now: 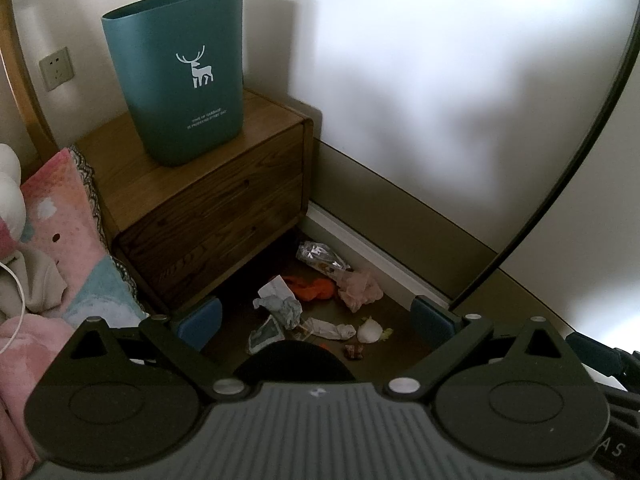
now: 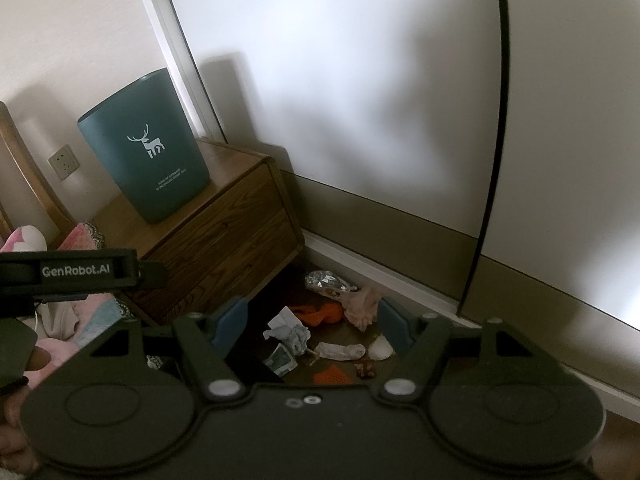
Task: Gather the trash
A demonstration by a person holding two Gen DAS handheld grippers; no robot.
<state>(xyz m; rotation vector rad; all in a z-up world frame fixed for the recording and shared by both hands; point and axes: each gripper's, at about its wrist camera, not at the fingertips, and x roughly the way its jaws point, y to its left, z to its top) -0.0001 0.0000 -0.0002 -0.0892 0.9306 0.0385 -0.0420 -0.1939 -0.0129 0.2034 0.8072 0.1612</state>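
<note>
We hold both tools, left (image 1: 316, 316) and right (image 2: 312, 324), spread apart and empty above the trash (image 1: 316, 304) scattered on the floor (image 1: 392, 312). The bin (image 1: 176, 76) stands on the nightstand (image 1: 224, 184), within reach for drops.

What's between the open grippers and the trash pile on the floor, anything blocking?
Nothing visible. The left gripper and right gripper both hang open above the trash pile, with only bare floor showing around it. The nightstand carrying the green bin stands left of the pile, not across the approach.
</note>
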